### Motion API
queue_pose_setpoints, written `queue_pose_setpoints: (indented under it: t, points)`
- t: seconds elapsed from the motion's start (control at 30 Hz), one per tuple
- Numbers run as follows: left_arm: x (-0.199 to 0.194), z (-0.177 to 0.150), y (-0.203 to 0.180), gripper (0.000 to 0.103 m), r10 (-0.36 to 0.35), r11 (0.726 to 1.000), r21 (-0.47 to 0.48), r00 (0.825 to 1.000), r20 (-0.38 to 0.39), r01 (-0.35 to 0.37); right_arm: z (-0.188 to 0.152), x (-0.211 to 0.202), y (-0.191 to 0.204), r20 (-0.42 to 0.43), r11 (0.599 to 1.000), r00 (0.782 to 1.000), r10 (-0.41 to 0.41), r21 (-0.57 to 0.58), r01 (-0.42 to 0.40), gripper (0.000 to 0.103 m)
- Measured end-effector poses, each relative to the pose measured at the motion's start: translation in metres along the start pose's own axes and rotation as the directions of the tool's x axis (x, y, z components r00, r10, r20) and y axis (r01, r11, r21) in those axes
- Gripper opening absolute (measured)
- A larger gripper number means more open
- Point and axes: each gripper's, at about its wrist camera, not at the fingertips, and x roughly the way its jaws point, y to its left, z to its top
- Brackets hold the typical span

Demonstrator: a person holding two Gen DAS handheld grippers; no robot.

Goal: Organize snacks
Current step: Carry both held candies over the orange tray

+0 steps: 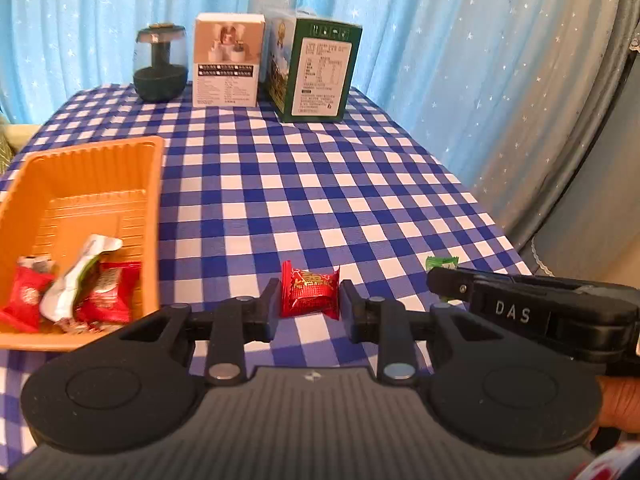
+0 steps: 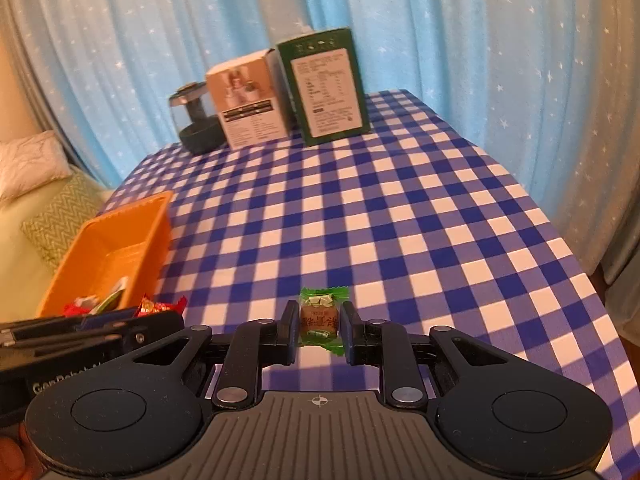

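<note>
Carry step: left tool (image 1: 309, 302) pinches red foil-wrapped candy (image 1: 309, 294); right tool (image 2: 319, 330) pinches green-wrapped candy (image 2: 320, 320). Next: move both over orange plastic tray (image 1: 152, 184) at tabletop's left edge, release.

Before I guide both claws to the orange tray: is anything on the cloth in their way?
Nothing visible. The left claw holds a red candy, the right claw a green candy; bare checkered tablecloth lies before the orange tray.

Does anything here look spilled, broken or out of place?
Nothing looks spilled or damaged. The only snacks outside the orange tray are a red candy pinched in the left hand-held gripper and a green candy in the right hand-held gripper. The boxes at the back stand upright.
</note>
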Motion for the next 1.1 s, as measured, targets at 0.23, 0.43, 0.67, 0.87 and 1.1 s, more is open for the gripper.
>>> queue_pose_setpoints:
  t: [0.23,0.43,0.67,0.87,1.1]
  points:
    - [-0.043,-0.011,0.008,0.027,0.014,1.0,-0.012,1.0,0.024,-0.014,-0.012,-0.032,0.021,0.015,0.999,1.0,0.02,-0.038,-0.019,0.022]
    - [-0.07,-0.018,0.015,0.027,0.035,0.999,-0.022,0.999,0.042,-0.034,-0.018,-0.05,0.038,0.028,0.997,0.999,0.042,-0.069,-0.04,0.022]
    - [-0.095,-0.027,0.028,0.027,0.06,0.998,-0.034,0.997,0.053,-0.058,-0.021,-0.058,0.059,0.032,0.992,0.997,0.076,-0.104,-0.072,0.022]
    - [-0.109,-0.032,0.042,0.027,0.083,0.995,-0.054,0.995,0.06,-0.08,-0.023,-0.057,0.078,0.026,0.985,0.994,0.106,-0.136,-0.102,0.022]
    - [-0.118,-0.037,0.056,0.027,0.103,0.992,-0.081,0.993,0.063,-0.098,-0.026,-0.052,0.095,0.012,0.977,0.991,0.131,-0.172,-0.127,0.022]
